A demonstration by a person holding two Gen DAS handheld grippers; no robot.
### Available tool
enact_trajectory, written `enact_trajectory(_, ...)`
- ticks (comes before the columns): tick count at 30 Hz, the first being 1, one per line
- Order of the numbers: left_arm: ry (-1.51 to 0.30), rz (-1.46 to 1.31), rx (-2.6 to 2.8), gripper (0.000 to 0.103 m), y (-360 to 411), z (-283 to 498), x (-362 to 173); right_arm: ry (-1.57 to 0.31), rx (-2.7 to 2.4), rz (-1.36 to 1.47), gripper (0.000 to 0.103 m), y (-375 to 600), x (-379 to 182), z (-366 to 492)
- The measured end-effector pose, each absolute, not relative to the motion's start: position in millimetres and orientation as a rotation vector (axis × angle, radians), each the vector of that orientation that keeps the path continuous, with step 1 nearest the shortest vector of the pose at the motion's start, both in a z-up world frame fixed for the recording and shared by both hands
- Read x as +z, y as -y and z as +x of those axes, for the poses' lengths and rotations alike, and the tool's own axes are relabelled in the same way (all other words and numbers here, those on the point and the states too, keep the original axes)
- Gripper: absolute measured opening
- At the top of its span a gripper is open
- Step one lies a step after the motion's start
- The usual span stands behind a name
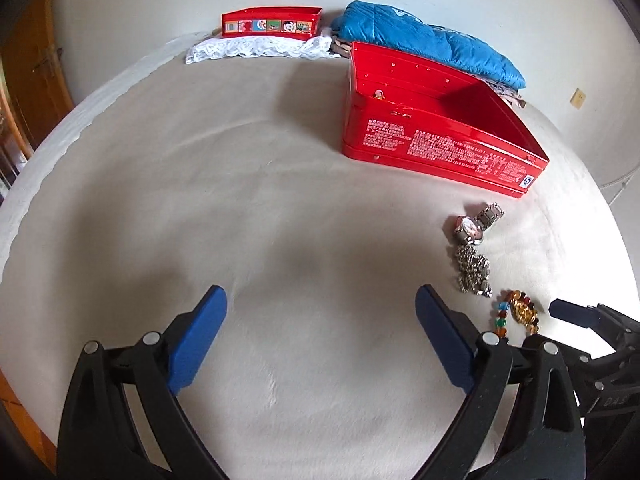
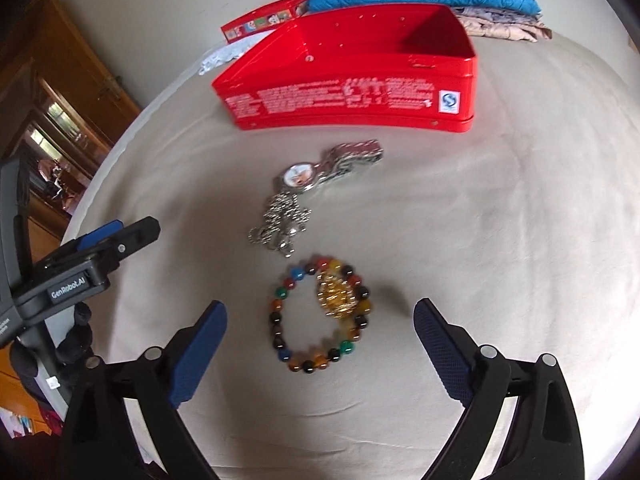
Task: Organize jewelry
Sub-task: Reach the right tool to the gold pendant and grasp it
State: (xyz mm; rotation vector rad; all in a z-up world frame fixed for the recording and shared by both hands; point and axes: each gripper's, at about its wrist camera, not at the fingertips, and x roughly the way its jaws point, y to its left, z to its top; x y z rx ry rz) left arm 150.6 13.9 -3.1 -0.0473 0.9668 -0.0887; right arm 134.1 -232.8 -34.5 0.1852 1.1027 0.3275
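Left gripper [image 1: 320, 332] — jaws spread wide over bare cream bed sheet [image 1: 280, 200], nothing between them. Right gripper [image 2: 320, 344] — jaws spread, multicoloured bead bracelet with gold charm [image 2: 320, 316] lying between, untouched. Beyond it: silver ball chain [image 2: 280, 224], silver metal-band wristwatch [image 2: 320, 172], then the open red rectangular tin box [image 2: 352, 100].

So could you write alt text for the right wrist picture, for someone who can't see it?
An open hand-held gripper hovers over a beaded bracelet on a cream cloth. Beyond lie a silver chain, a watch and an open red tin.
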Motion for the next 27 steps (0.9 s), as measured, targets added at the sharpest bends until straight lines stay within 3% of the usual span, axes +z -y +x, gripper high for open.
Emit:
enact_trajectory(3, -0.964, -0.032, -0.084, 0.095, -14.0, 147.1, -2.1, -1.091, 0.317, 0.223, 0.091, 238.5, -33.8, 134.5)
enact_trajectory(7, -0.972, -0.040, -0.092, 0.095, -15.1, 145.4, -2.1, -1.097, 0.346, 0.265, 0.059, 246.1, -32.0, 138.5)
enact_trajectory(10, -0.975, -0.045, -0.099, 0.095, -13.9, 145.1, -2.7, -1.106, 0.371, 0.263, 0.048, 244.8, -30.6, 139.8)
enact_trajectory(27, -0.986, -0.036, -0.118, 0.095, -7.3, 145.0, -3.4, -1.185, 0.399, 0.204, 0.041, 232.4, -41.7, 144.9)
